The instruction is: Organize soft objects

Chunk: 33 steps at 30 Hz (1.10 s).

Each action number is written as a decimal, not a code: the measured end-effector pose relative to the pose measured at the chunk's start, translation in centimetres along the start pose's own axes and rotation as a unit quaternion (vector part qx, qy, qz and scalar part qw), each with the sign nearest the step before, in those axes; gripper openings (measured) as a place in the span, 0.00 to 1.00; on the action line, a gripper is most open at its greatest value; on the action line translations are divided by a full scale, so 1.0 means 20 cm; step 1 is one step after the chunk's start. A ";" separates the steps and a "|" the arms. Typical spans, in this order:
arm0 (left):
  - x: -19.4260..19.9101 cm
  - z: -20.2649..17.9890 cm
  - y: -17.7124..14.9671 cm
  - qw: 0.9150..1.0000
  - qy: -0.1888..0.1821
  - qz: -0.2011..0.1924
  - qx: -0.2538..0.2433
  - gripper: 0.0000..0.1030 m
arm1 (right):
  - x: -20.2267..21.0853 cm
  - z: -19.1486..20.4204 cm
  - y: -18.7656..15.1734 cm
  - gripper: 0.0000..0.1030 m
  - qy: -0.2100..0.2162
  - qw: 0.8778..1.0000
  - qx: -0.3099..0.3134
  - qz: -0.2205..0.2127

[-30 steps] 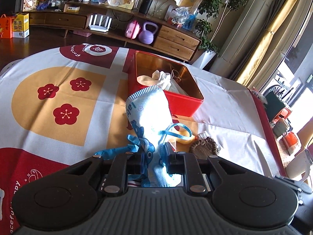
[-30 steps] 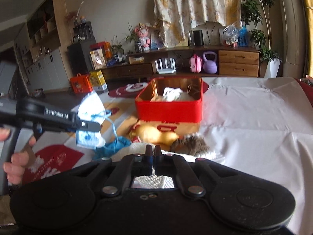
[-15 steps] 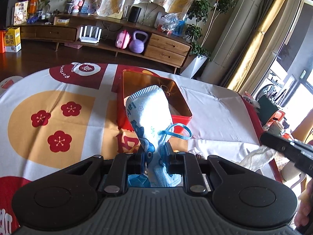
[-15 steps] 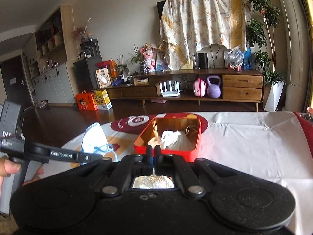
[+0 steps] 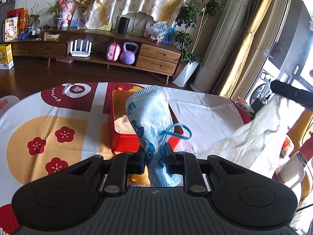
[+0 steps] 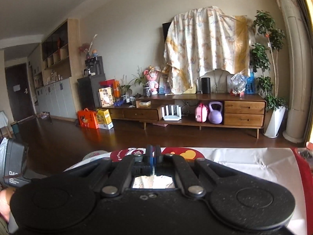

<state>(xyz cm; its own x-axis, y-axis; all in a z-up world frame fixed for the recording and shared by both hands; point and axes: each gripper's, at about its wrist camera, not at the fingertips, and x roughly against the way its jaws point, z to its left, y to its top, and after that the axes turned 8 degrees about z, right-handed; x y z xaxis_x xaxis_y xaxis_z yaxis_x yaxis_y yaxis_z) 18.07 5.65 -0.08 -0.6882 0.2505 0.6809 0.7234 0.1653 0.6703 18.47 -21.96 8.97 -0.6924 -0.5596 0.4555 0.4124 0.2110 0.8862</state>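
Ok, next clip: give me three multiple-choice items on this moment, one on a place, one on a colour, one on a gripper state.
1. Where is the red rectangular tin box?
A. On the patterned tablecloth, beyond the left gripper
B. On the wooden sideboard
C. On the floor

2. What colour is the ear loop of the light blue printed face mask?
A. Red
B. Blue
C. Yellow

3. What is the left gripper doing?
A. Open and holding nothing
B. Shut on the cream knitted cloth
C. Shut on the face mask

Answers:
1 A: the box stands on the patterned tablecloth ahead of the fingers.
2 B: the loop hangs off the mask's right side, plainly blue.
3 C: both fingers pinch the mask's lower end; the cream knitted cloth hangs from the right gripper.
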 end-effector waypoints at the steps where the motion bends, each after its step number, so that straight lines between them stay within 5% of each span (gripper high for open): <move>1: -0.01 0.00 -0.01 1.000 0.000 0.002 0.002 0.18 | -0.01 -0.01 -0.01 0.01 0.012 1.000 -0.002 0.015; 8: -0.07 0.05 -0.08 1.000 -0.003 0.023 0.019 0.18 | -0.23 -0.03 -0.39 0.01 0.024 0.989 -0.028 0.147; 16: -0.11 0.07 -0.13 0.999 -0.003 0.037 0.026 0.18 | -0.36 0.03 -0.65 0.03 0.011 0.978 -0.018 0.208; 18: -0.12 0.07 -0.14 0.999 -0.003 0.039 0.025 0.18 | -0.38 0.04 -0.66 0.10 0.005 0.977 -0.003 0.212; 19: -0.12 0.07 -0.14 0.999 -0.003 0.040 0.024 0.18 | -0.39 0.03 -0.66 0.23 0.000 0.977 0.003 0.213; 22: -0.13 0.07 -0.15 0.999 -0.002 0.043 0.025 0.18 | -0.40 0.00 -0.68 0.85 -0.010 0.979 0.001 0.204; 33: -0.16 0.06 -0.18 0.998 -0.001 0.053 0.024 0.18 | -0.57 0.04 -0.78 0.90 -0.022 0.969 0.041 0.241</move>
<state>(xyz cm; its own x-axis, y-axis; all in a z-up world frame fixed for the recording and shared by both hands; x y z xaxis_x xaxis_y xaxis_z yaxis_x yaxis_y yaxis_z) 17.75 5.44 -4.91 -0.6080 0.2715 0.7461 0.7937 0.1839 0.5799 19.43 -18.19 -10.01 -0.4566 -0.3453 0.8199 0.6475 0.5030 0.5724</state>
